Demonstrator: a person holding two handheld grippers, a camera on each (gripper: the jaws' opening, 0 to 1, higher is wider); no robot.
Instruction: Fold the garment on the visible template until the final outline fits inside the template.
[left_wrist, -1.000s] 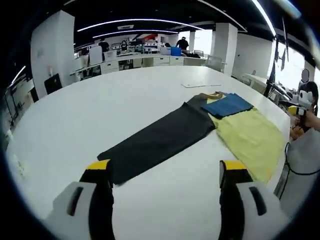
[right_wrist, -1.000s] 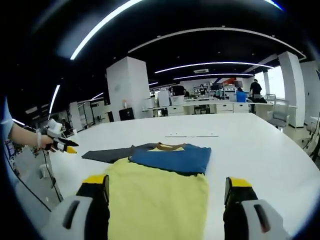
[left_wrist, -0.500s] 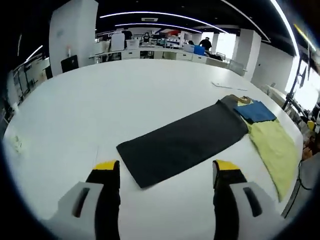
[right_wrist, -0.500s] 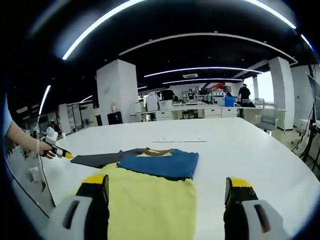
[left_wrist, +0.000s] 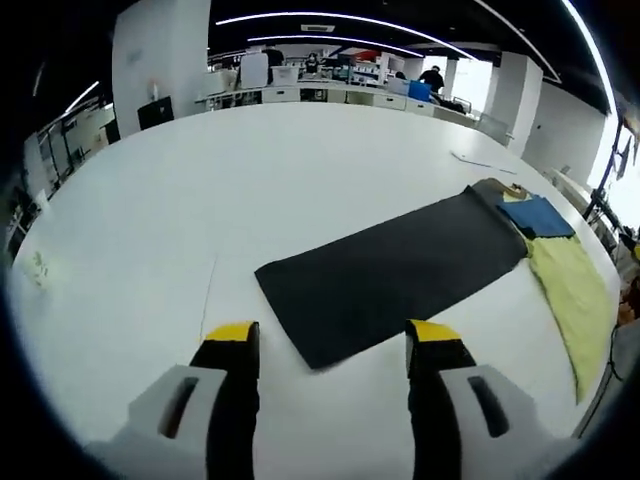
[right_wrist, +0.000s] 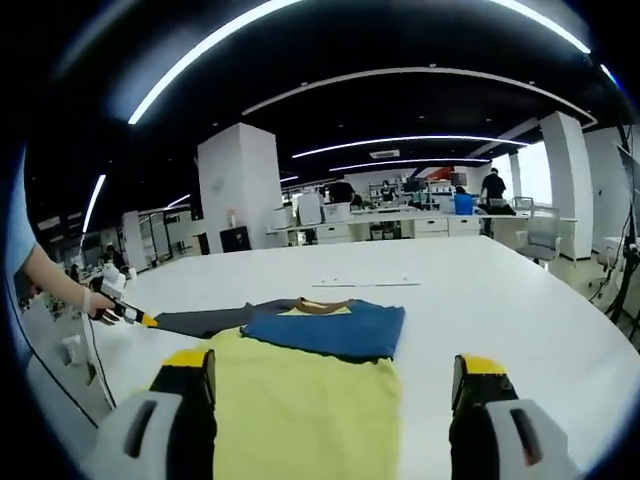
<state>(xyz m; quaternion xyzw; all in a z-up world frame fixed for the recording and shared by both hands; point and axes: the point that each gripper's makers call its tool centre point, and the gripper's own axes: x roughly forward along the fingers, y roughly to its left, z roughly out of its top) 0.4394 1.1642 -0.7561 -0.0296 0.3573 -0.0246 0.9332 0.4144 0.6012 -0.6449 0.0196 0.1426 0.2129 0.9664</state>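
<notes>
A yellow shirt (right_wrist: 305, 400) with blue sleeves (right_wrist: 325, 328) folded across its top lies flat on the white table (right_wrist: 500, 310). Beside it a long dark grey template (left_wrist: 395, 275) stretches away from my left gripper. My left gripper (left_wrist: 330, 345) is open, its yellow-tipped jaws straddling the template's near end just above the table. My right gripper (right_wrist: 335, 375) is open, low over the shirt's hem. In the left gripper view the shirt (left_wrist: 570, 295) runs off to the right. The left gripper (right_wrist: 125, 313) and the hand holding it appear at the left of the right gripper view.
The table is wide and white, with a thin flat sheet (right_wrist: 365, 283) lying beyond the shirt. Desks, pillars and several people stand far behind (right_wrist: 420, 210). A small scrap (left_wrist: 38, 265) lies near the table's left edge.
The left gripper has moved in and dropped toward the template's near end, which now sits between its jaws. The right gripper has barely moved.
</notes>
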